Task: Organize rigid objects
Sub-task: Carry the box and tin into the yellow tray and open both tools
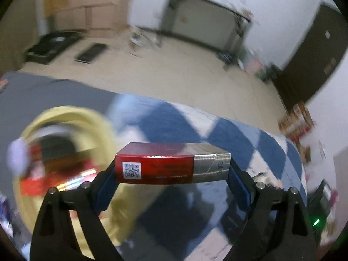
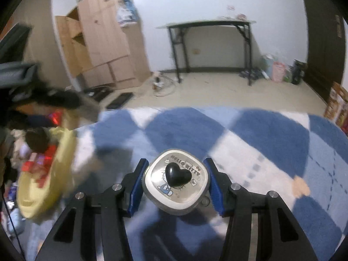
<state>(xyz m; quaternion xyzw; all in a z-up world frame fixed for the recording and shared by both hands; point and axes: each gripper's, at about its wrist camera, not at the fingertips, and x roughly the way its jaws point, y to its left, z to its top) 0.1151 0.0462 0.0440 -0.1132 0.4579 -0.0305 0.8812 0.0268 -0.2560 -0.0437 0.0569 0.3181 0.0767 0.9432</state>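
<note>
Red and silver, the small box is held in the left tongs, the right tongs hold a Hello Kitty tin, and both look ready to go into the yellow basket next

Fleecy blanket in blue and white diamond check covering the surface, grey cloth adjoining it at its left side, yellow basin resting on the blanket's left part, red packets and blurred oddments inside

Below me spreads a blue-and-white checked rug. A black-framed table stands against the far wall. I see a wooden cabinet to its left.
</note>
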